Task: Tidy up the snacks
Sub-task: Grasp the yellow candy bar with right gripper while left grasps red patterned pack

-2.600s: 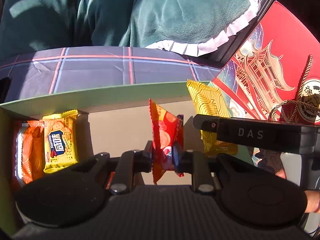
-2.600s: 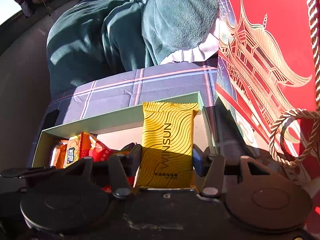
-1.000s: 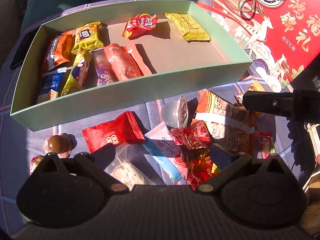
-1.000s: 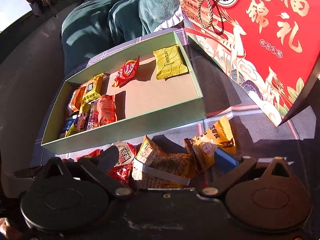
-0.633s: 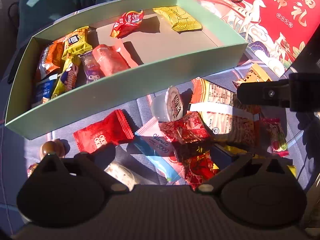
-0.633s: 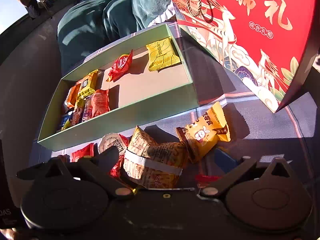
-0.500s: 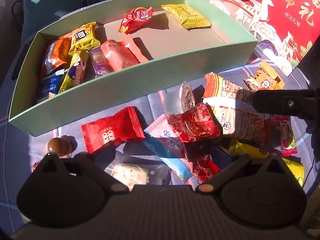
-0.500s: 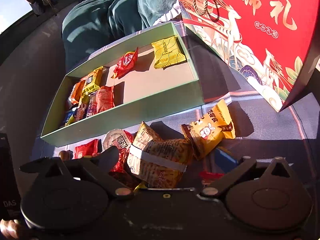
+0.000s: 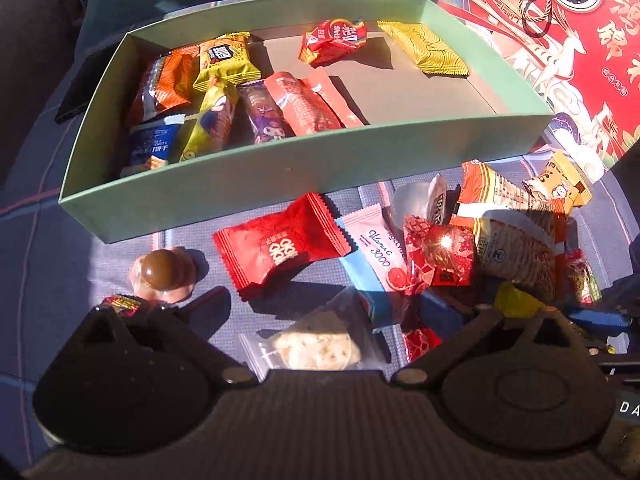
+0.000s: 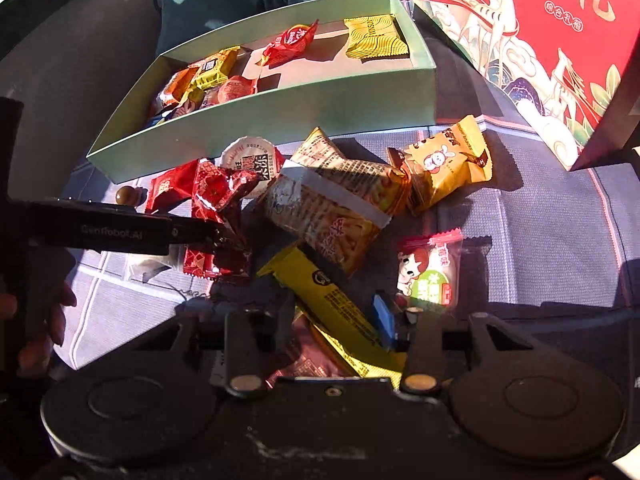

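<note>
While its jaws have just been closing, the right gripper stands narrow around a yellow bar; pad contact is unclear. The left gripper gapes over a clear-wrapped cake. Beyond the loose pile, the box's right half lies bare.

The left gripper is angling steeply downward with its jaws spread wide, nothing pressed between its pads. In the right wrist view its dark finger is reaching in level from the left edge, and the person's hand is wrapping the handle, fingertips showing. The right gripper is also tilting steeply downward; its jaws have just been closing and are standing narrow around a long yellow packet, the blue pad at the right lying against it.
</note>
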Demonstrator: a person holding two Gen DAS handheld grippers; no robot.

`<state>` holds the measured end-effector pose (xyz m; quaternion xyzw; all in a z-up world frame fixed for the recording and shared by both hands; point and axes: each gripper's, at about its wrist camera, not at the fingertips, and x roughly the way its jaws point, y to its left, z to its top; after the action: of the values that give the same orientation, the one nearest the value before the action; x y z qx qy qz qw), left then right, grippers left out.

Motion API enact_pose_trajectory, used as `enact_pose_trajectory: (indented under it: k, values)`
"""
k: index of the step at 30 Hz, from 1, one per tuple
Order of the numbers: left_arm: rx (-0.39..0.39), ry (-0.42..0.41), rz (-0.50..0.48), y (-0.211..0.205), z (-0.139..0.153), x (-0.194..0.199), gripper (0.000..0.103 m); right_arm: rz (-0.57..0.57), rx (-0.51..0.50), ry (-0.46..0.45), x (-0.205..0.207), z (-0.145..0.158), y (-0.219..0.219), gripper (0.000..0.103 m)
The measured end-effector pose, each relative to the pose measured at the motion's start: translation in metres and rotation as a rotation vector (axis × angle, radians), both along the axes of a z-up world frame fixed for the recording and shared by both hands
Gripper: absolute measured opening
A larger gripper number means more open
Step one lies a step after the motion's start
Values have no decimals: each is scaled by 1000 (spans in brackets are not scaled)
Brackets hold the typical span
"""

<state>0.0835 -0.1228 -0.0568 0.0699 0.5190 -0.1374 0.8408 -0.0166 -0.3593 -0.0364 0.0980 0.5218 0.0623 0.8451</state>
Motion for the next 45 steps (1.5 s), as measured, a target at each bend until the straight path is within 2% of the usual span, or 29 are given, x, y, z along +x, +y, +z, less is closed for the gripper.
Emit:
enact_pose_trajectory:
  k: [3, 5, 6, 7, 8, 9, 11, 13, 18, 20, 22, 23, 24, 25, 26, 27, 30, 36, 45]
  values:
    - [6, -24, -45, -16, 4, -4, 103, 23, -37, -31, -7, -2, 10, 32]
    - [20, -38, -80, -28, 4, -7, 102, 23, 0, -28, -10, -2, 12, 23]
    - [26, -44, -96, -34, 3, -8, 101, 17, 13, -27, -11, -2, 12, 22]
    - [28, -52, -112, -39, 3, -11, 93, 8, 19, -28, -12, -2, 11, 22]
    - [31, -63, -139, -46, 3, -15, 76, -3, 29, -30, -14, -3, 10, 22]
    - [33, -65, -161, -50, 3, -17, 66, -15, 42, -33, -17, -2, 8, 22]
    - [44, -81, -212, -61, 3, -22, 37, -18, 51, -36, -20, -2, 6, 22]
    - [47, -88, -260, -68, 3, -26, 29, -17, 56, -40, -23, -3, 4, 22]
    - [16, -40, -258, -65, -2, -21, 33, -8, 54, -54, -28, -3, 4, 23]
    - [21, -27, -240, -63, -5, -16, 44, 7, 23, -76, -29, -4, 10, 23]
    - [18, -23, -236, -65, -7, -14, 46, 18, -8, -94, -31, -4, 15, 22]
    - [25, -27, -241, -68, -7, -14, 45, 22, -26, -104, -32, -4, 20, 21]
    - [30, -35, -251, -70, -6, -15, 38, 22, -30, -111, -32, -4, 21, 20]
    - [31, -46, -260, -72, -5, -16, 24, 12, -18, -113, -33, -4, 21, 20]
    - [30, -68, -263, -74, 0, -19, 16, -6, 6, -111, -33, -3, 19, 20]
    - [24, -75, -265, -74, 2, -19, 13, -20, 28, -107, -33, -2, 17, 20]
    - [-2, -73, -258, -71, 10, -20, 10, -51, 89, -95, -36, 1, 8, 20]
    - [-46, -50, -226, -48, 18, -22, 7, -80, 150, -116, -38, 16, -2, 20]
    - [-117, -66, -179, -12, 39, -26, 4, -74, 180, -151, -20, 38, 1, 20]
